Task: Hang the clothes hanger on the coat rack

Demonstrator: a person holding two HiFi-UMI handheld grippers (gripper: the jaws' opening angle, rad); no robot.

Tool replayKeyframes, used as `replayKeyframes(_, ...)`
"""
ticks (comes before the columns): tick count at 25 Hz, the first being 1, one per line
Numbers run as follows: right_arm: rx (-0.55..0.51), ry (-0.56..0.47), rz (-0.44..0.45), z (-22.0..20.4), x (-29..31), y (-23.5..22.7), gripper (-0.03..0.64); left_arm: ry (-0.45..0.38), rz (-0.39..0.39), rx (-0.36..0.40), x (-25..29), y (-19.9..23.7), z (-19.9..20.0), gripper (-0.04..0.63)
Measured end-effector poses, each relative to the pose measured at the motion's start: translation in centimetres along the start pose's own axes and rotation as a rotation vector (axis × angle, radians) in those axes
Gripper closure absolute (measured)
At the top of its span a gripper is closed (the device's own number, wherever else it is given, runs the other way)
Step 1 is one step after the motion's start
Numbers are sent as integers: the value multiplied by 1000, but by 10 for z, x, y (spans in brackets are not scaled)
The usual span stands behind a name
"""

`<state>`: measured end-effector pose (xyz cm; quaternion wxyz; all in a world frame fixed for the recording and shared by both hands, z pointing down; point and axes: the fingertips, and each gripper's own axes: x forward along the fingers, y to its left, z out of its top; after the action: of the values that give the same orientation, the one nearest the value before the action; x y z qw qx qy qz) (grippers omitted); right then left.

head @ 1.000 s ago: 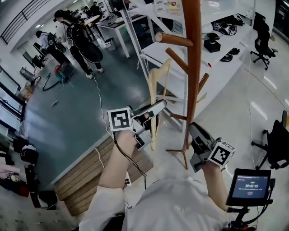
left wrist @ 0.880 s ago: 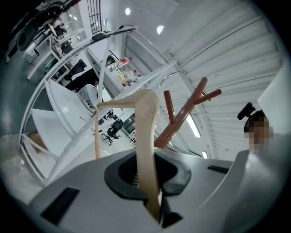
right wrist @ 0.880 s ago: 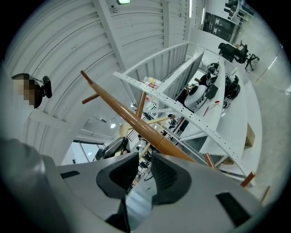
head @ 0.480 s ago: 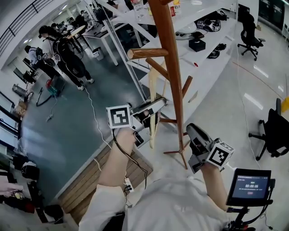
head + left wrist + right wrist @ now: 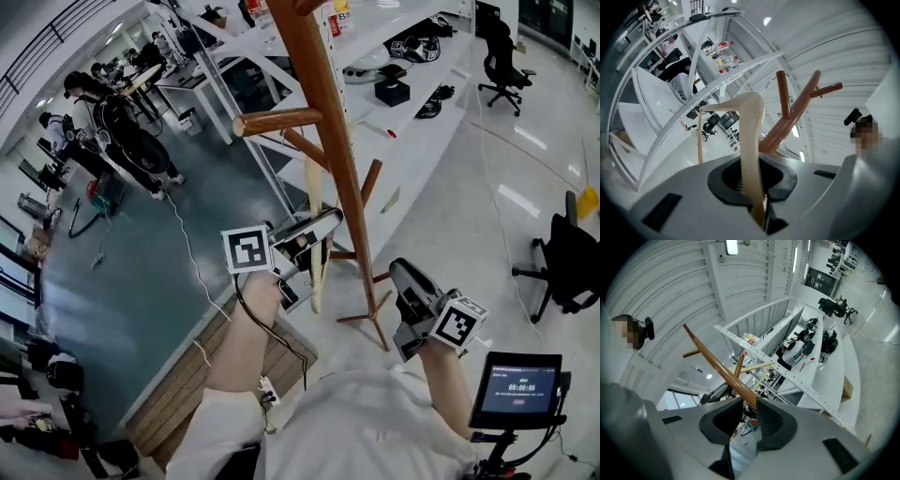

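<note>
Nearer now looms the coat rack (image 5: 330, 150) as our left gripper (image 5: 326, 223), clamped on the clothes hanger (image 5: 316, 281) just beside it, approaches, right gripper (image 5: 405, 274) gaping empty; next, we judge, the hanger must rise over a peg (image 5: 281, 120).

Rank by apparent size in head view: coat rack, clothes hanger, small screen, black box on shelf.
1. coat rack
2. clothes hanger and small screen: unsure, hanger longer, screen broader and nearer
3. black box
</note>
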<state>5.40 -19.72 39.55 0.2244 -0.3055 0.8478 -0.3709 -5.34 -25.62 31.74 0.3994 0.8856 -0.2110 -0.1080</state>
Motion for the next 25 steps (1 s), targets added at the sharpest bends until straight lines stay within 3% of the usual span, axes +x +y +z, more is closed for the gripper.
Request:
replayKeyframes(15, 7, 4, -18, -3, -5, -5, 522, 16, -26, 3, 9, -1, -13, 565)
replayKeyframes(20, 11, 0, -28, -2, -8, -9, 522, 7, -39, 58, 0, 33, -18, 565)
replayKeyframes(25, 10, 4, -31, -4, -9, -10, 522, 1, -12, 5, 0, 38, -23, 563)
